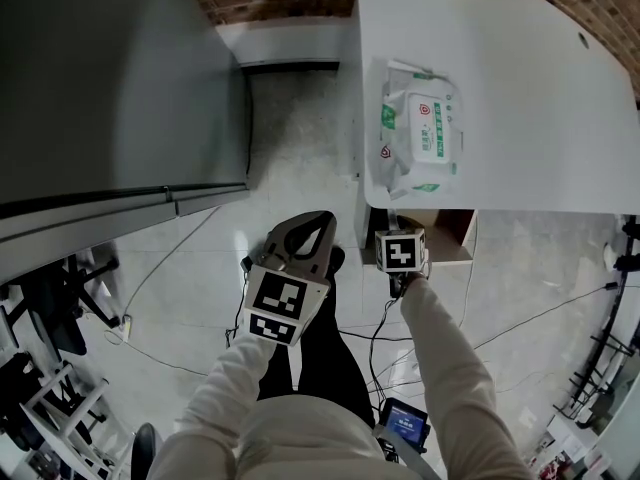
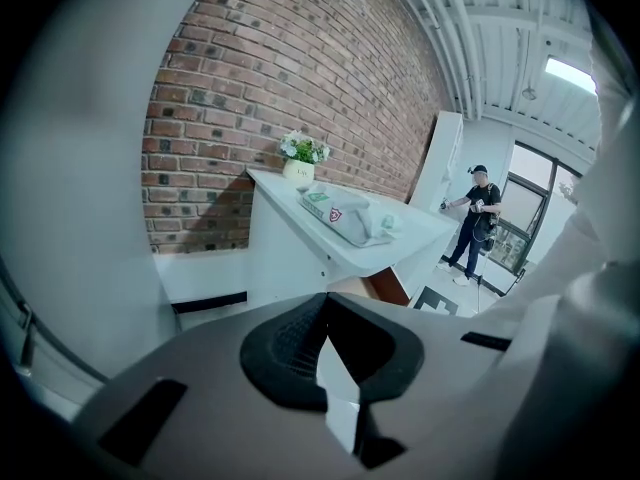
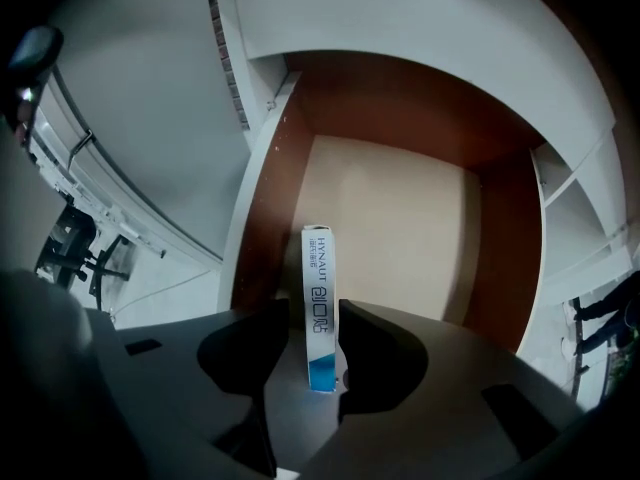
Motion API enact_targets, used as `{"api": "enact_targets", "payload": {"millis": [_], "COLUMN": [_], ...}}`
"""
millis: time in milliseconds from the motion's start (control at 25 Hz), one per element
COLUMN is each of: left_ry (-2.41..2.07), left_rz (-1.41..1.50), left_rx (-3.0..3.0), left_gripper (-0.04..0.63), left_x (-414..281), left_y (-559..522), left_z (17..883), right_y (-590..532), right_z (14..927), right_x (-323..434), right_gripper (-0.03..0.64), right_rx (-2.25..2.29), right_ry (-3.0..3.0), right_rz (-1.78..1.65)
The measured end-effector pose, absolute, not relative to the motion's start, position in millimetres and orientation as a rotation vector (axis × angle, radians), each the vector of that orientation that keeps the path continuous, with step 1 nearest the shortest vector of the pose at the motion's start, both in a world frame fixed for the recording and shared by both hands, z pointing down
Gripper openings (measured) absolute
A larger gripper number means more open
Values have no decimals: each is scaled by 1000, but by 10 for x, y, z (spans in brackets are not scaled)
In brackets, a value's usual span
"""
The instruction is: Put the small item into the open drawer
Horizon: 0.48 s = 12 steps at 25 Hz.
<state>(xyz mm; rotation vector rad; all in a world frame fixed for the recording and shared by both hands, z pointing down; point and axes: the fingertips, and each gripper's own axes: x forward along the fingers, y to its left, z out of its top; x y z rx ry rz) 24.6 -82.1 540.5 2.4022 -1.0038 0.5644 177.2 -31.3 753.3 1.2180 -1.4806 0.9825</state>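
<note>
Release seems in hand: right gripper (image 3: 312,313) jaws stand wide, loose round the small box (image 3: 318,268) over the open drawer (image 3: 400,218); left gripper (image 2: 325,300) jaws together, empty; next, probably lift clear.

Head view evenly lit; I see faint sheen on floor (image 1: 290,158). Left gripper view: glare from ceiling light (image 2: 570,71) and window (image 2: 528,203) at right; brick wall (image 2: 270,98) sharp, near foreground blurred. Right gripper view dim, drawer (image 3: 390,228) interior in shadow. Both gripper views fisheye-bent, corners black.
</note>
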Motion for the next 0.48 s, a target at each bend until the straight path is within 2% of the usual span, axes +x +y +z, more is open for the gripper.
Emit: {"api": "enact_targets", "payload": {"millis": [240,480], "left_ry": [-992,-958], "left_rz": [562,585], "left_rx": [2423,2456], "left_gripper": [17,17], "left_x": [289,333], "left_y": [-815,-769], "left_z": [5329,5265], "right_y": [-415,-355], "right_z": [7126,6700], "right_x": [1824,1686], "right_gripper": [179,165], "right_rx": [1291,1380], "right_ry": [-1549,-1685], "right_rz": [877,916]}}
